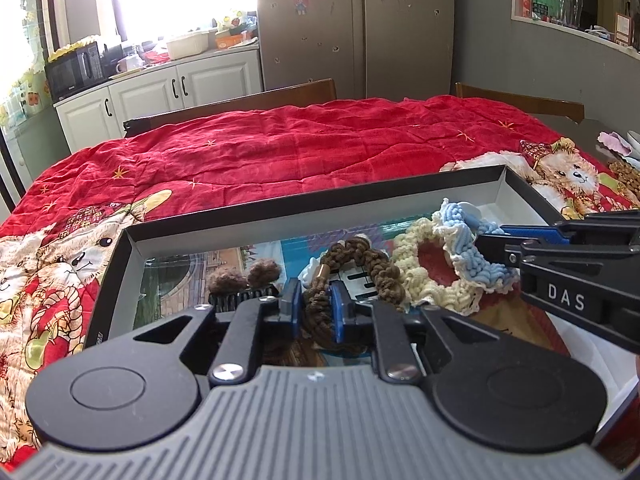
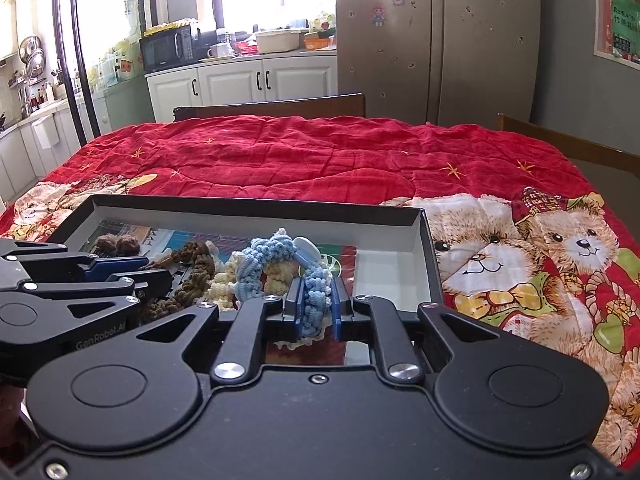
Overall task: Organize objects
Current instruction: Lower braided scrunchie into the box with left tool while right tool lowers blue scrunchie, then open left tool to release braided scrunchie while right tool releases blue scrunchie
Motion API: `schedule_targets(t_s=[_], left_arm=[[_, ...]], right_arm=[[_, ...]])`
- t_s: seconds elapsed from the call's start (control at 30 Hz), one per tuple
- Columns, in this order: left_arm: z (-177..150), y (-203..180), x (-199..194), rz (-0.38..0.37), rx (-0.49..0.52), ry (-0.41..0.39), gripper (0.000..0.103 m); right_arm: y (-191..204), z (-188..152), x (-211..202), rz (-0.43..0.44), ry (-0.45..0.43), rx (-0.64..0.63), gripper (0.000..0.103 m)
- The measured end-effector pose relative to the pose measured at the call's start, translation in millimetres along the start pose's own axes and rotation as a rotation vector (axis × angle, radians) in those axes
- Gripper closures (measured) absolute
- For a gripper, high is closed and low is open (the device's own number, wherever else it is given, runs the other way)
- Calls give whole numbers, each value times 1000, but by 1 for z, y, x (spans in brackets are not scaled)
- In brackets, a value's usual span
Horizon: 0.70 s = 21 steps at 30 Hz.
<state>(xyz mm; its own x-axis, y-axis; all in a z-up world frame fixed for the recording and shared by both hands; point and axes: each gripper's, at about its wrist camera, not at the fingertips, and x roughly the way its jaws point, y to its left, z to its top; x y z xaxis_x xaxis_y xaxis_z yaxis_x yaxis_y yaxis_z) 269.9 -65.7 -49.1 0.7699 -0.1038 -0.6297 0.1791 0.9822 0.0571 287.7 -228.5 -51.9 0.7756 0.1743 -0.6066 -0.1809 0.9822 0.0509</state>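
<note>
Crowding shallow box [image 2: 420, 240], brown braid [image 1: 376, 268], blue scrunchie [image 2: 280, 256], perhaps cream one [image 1: 424, 256].

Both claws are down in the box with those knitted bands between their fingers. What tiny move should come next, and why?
Probably open both a touch wider and lift clear. The left gripper has the brown band loosely between its pads, the right gripper straddles the blue band, and both bands already lie inside the box, so they seem delivered.
</note>
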Motion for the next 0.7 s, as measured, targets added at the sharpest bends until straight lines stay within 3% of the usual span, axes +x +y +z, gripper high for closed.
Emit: schedule_targets(t_s=[0.23, 0.57, 0.7], left_arm=[[0, 1, 1, 0, -7, -1, 61], [1, 3, 0, -4, -27, -10, 44], [1, 4, -3, -2, -33, -19, 40]], right_arm=[[-1, 0, -1, 5, -10, 6, 85], [-4, 1, -4, 6, -26, 25, 68], [-5, 1, -6, 6, -36, 33, 67]])
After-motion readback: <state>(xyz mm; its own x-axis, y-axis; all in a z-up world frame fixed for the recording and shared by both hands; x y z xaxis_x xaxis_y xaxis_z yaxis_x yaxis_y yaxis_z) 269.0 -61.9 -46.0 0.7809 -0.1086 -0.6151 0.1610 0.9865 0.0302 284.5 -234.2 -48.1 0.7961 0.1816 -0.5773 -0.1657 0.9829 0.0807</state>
